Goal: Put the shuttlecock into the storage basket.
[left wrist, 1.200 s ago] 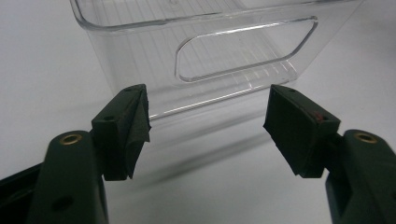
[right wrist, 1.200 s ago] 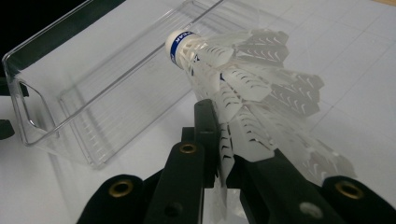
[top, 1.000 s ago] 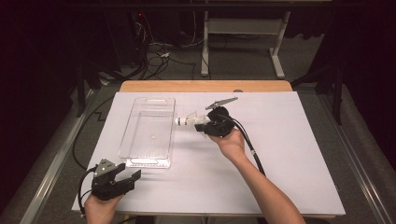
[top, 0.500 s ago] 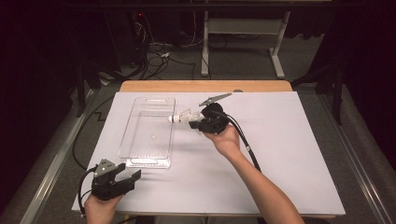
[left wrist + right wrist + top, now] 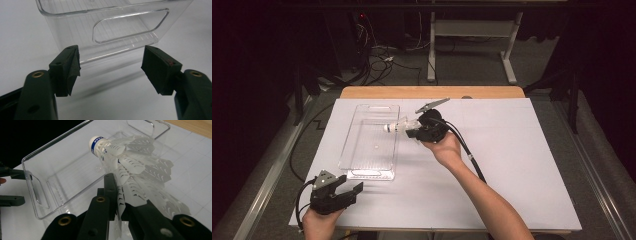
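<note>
The shuttlecock (image 5: 130, 162) clamped between my right fingers (image 5: 110, 187) carries a blue band below its white cork tip. White lettering is printed on that band, but it is too small and blurred to read. No other text is legible.

Laboratory recording station: a white-covered table (image 5: 512, 165) is standing on grey carpet, loose cables (image 5: 377, 57) are trailing at upper left, a bare desk frame (image 5: 469, 45) is standing behind, darkness is surrounding everything.

Right tongs (image 5: 411, 131) clamp shuttlecock (image 5: 398, 126) over clear bin (image 5: 357, 145).
</note>
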